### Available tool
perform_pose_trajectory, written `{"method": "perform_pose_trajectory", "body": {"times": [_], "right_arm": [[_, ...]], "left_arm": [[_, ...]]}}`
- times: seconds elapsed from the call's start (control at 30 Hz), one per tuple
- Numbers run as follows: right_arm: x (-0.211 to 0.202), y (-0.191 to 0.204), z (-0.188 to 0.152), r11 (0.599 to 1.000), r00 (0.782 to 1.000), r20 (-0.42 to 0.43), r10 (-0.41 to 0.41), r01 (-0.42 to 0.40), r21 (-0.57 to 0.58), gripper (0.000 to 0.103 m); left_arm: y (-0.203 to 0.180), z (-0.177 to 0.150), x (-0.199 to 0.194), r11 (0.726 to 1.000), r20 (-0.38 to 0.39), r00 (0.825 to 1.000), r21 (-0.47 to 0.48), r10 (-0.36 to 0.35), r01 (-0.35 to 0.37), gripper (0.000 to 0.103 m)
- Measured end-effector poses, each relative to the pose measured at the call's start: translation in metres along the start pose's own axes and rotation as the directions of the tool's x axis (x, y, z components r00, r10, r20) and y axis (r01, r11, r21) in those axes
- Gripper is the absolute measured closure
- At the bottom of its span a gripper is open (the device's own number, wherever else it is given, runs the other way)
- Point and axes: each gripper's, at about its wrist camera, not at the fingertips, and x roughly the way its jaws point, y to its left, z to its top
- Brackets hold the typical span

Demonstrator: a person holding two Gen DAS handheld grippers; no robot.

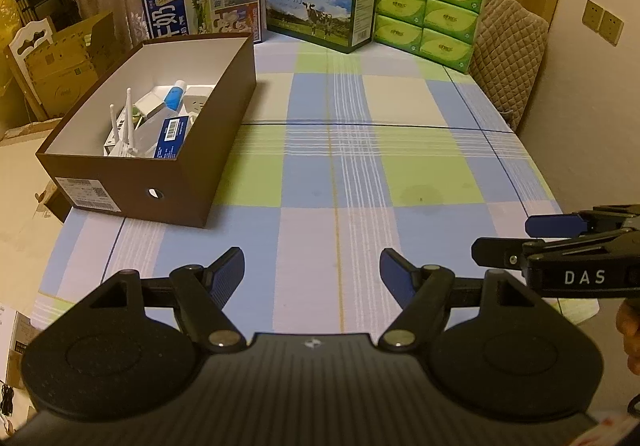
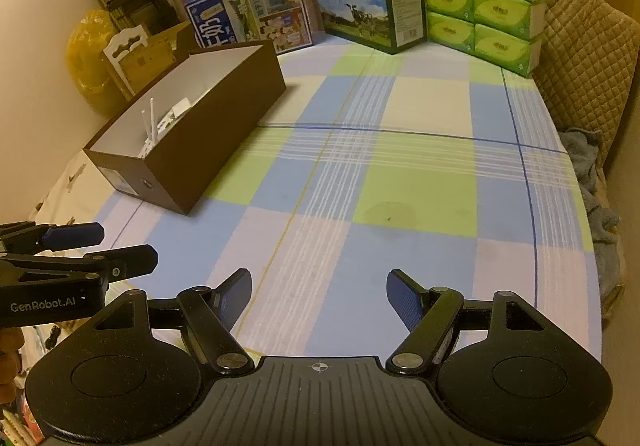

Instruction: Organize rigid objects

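Both the left gripper (image 1: 312, 266) and right gripper (image 2: 319, 288) are hovering with jaws wide and empty over the bare checked counter (image 1: 400, 182). The rigid items are sitting gathered inside the brown box (image 1: 224, 150) at the counter's left, likely because sorting is nearly finished.

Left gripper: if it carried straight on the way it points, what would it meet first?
Probably the checked tablecloth. The left gripper is open and empty, angled down at bare cloth, right of the brown box.

We logged the bench cloth (image 1: 360, 150) as smooth checked fabric | brown box (image 1: 224, 150) matt cardboard | tissue packs (image 1: 432, 10) glossy plastic wrap | left hand-held gripper (image 1: 312, 266) matt black plastic, ribbed blue pads (image 1: 230, 270).
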Motion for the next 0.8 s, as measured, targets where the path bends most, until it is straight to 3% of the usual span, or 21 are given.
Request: {"method": "perform_pose_trajectory", "body": {"times": [0.8], "right_arm": [[-0.0093,-0.0001,-0.005,1.0,1.0,0.018,-0.002,0.002,0.004,0.031]], "left_arm": [[-0.0029,-0.0049,-0.0067,1.0,0.011,1.0,0.007,-0.004,0.004,0.031]]}}
